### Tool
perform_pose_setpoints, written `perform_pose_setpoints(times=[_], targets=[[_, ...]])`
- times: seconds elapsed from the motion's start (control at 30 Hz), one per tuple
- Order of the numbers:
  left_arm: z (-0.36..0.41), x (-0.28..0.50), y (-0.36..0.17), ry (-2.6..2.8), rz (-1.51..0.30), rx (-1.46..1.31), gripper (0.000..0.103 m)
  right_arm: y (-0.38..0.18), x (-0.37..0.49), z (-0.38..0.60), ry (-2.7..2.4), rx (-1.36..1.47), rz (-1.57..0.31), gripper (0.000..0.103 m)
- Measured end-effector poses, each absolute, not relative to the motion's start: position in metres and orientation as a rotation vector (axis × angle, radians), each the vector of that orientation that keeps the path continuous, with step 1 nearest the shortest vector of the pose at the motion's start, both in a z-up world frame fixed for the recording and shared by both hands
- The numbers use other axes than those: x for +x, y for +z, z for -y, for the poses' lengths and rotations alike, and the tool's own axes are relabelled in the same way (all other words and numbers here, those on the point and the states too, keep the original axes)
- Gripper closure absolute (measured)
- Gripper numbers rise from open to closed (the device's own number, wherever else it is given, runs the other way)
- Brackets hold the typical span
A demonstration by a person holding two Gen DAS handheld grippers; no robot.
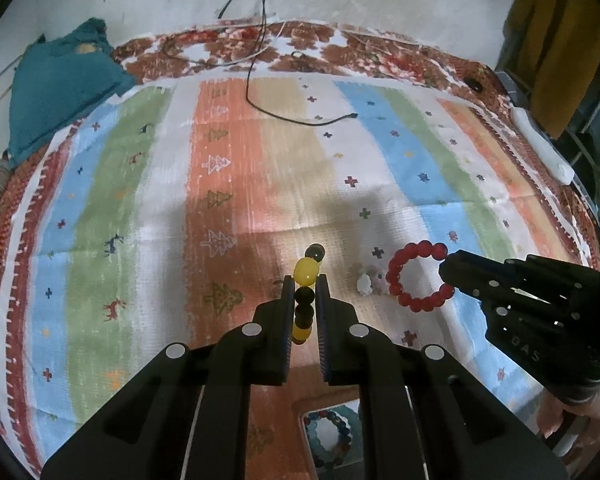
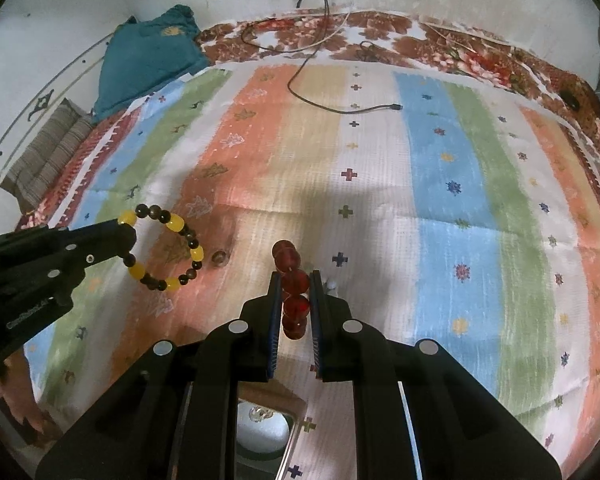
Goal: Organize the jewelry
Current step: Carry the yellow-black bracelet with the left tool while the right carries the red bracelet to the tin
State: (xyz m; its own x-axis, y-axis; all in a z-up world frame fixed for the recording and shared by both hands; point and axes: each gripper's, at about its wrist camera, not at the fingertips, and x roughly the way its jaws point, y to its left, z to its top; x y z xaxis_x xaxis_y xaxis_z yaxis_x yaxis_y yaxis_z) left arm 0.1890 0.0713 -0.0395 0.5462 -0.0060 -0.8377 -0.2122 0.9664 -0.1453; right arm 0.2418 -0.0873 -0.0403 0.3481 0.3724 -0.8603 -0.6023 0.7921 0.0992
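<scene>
Bracelets hang in both claws above a striped cloth [image 1: 228, 168] spread over a bed. Clamped nearly shut in the left claw [image 1: 305, 286] is the yellow and dark bracelet [image 1: 306, 280], pinched edge-on between the two pads so that one yellow bead and one dark bead poke out past the tips; from the other camera the same bracelet [image 2: 164, 248] shows as a full ring dangling from the left claw [image 2: 130, 240], clear of the cloth. Pressed together just as tightly, the right claw [image 2: 296, 284] grips the red bracelet [image 2: 292, 280], whose glossy beads stack up between the pads and stick out beyond them; seen from the left side that ring [image 1: 418, 276] hangs open from the right claw [image 1: 446, 272], lifted off the cloth. Just beside the red ring, down on the cloth, lies a small pale trinket [image 1: 366, 283], too blurred to name. Below the left claw sits a box [image 1: 332, 432] holding a beaded bracelet in blues and mixed colours. Under the right claw a box compartment [image 2: 260, 426] holds something small and shiny on a pale lining. Farther out, a black cable [image 1: 300, 120] trails across the stripes, and a teal cushion [image 1: 60, 84] rests at the far left corner against the wall.
</scene>
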Motion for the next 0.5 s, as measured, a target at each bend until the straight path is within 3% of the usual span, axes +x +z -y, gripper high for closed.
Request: perform_pose_setpoints(times=[0.5], targets=[[-0.045, 0.157, -0.018, 0.072, -0.930, -0.208, 0.093, -0.022, 0.214, 0.098, 0.666, -0.260, -0.977, 0.089]])
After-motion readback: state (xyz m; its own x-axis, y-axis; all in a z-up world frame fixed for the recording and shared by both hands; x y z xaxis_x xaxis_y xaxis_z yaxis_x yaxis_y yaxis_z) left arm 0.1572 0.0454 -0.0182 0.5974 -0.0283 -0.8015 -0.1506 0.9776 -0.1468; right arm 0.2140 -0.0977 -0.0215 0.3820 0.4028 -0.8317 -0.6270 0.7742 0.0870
